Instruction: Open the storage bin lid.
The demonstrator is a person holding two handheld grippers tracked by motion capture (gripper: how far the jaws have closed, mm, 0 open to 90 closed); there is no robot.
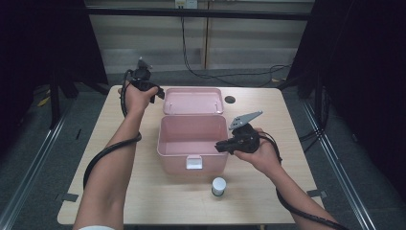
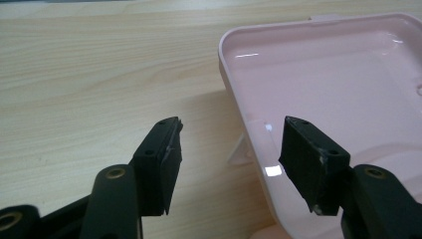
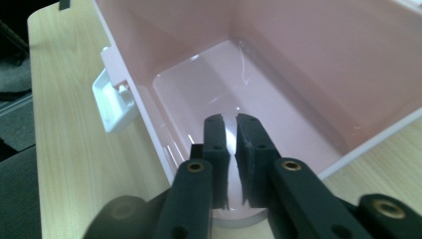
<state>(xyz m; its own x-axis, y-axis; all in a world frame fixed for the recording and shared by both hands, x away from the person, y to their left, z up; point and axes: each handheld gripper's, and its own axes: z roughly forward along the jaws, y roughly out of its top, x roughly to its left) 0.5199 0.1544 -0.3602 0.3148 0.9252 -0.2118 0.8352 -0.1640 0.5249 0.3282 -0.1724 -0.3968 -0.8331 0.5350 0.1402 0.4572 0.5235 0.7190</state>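
Status: my left hand-held gripper sits at the far left corner of the pink box's lid, which lies flipped back flat on the worktop behind the box body. In the left gripper view its jaws stand wide apart with nothing between the pads; the lid's rim runs up past the inner side of the right-hand jaw, bare wood past the other jaw. No contact with the lid that I can see. My right hand-held gripper is at the right wall of the pink box, pointing across the open top. In the right gripper view the pads are nearly together, a thin slit between them, and the box's rim looks to run through that slit. I can't tell whether the pads actually press on the wall or just straddle it. Box interior ahead of that gripper is glossy pink, bottom visible. White latch hangs on the front wall, to the left of my right hand-held gripper as its camera sees it; in the high view it's on the near face. Small white cylinder stands upright on the worktop, nearer to me than the right hand-held gripper, apart from the box.
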